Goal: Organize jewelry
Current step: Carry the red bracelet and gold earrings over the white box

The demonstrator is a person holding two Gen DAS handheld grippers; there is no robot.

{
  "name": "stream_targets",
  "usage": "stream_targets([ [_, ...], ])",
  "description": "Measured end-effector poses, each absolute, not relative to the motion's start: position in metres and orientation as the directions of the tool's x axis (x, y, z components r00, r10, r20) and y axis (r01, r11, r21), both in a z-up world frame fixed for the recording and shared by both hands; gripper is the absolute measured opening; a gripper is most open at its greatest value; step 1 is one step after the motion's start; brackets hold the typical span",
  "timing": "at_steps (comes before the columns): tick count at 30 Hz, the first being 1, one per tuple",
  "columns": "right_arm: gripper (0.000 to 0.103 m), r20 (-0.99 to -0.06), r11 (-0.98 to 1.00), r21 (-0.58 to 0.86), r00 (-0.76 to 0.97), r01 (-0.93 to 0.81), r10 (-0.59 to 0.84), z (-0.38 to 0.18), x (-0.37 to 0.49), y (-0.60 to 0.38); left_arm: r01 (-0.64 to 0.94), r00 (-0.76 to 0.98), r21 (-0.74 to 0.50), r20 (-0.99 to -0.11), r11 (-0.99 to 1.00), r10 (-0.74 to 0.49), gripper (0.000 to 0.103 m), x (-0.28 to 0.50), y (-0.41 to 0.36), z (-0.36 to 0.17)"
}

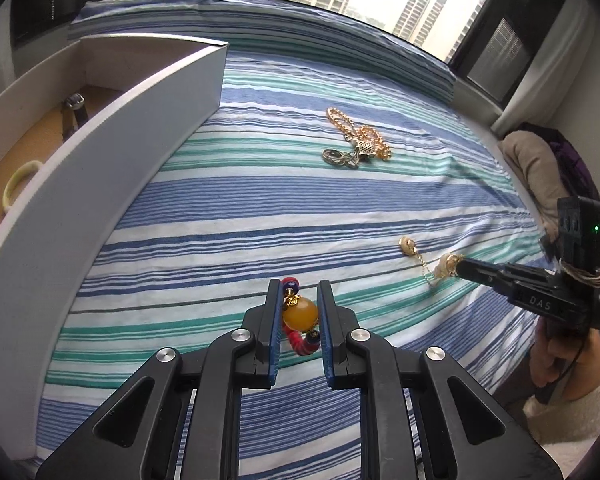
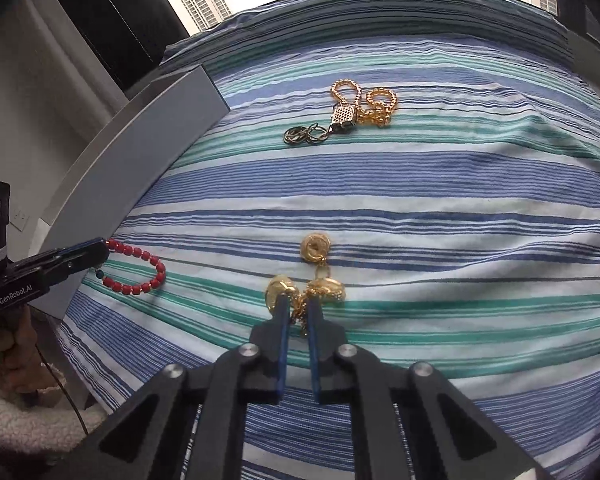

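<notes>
My left gripper is shut on a red bead bracelet with a big amber bead; the bracelet's loop lies on the striped bedsheet. My right gripper is shut on a gold bracelet of round charms, whose far charm rests on the sheet; it also shows in the left wrist view. A gold chain necklace with a square clasp and silver rings lie farther back.
An open white box stands at the left; inside it lie a pale green bangle and a dark strap with a buckle. A brown cushion sits by the right bed edge. Windows lie beyond the bed.
</notes>
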State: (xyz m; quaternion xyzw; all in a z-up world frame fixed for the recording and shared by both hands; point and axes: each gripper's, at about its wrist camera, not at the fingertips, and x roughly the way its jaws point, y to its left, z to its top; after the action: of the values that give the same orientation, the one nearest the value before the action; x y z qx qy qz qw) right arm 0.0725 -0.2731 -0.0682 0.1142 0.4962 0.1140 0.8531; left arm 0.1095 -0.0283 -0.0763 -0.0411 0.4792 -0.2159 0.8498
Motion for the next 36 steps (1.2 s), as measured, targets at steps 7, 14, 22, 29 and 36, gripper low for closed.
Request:
stream_targets([
  [7, 0.009, -0.732, 0.919, 0.378, 0.57, -0.116, 0.373, 0.001, 0.072, -0.288, 0.324, 0.482, -0.317, -0.755, 0.891, -0.444, 0.015, 0.104, -0.008, -0.034],
  [14, 0.009, -0.673, 0.897, 0.393, 0.602, -0.201, 0.43, 0.055, 0.078, -0.276, 0.319, 0.527, -0.335, -0.715, 0.887, -0.459, 0.015, 0.096, 0.017, 0.013],
  [22, 0.009, -0.615, 0.86, 0.355, 0.601, -0.367, 0.51, 0.11, 0.101, -0.223, 0.267, 0.6, -0.341, -0.673, 0.901, -0.432, 0.015, 0.1, 0.077, 0.066],
  [29, 0.009, -0.566, 0.796, 0.273, 0.579, -0.54, 0.587, 0.156, 0.148, -0.134, 0.131, 0.65, -0.315, -0.689, 0.94, -0.322, 0.015, 0.13, 0.152, 0.087],
  [36, 0.009, -0.565, 0.733, 0.262, 0.516, -0.628, 0.644, 0.16, 0.194, -0.048, 0.002, 0.651, -0.278, -0.729, 0.961, -0.213, 0.015, 0.159, 0.209, 0.065],
])
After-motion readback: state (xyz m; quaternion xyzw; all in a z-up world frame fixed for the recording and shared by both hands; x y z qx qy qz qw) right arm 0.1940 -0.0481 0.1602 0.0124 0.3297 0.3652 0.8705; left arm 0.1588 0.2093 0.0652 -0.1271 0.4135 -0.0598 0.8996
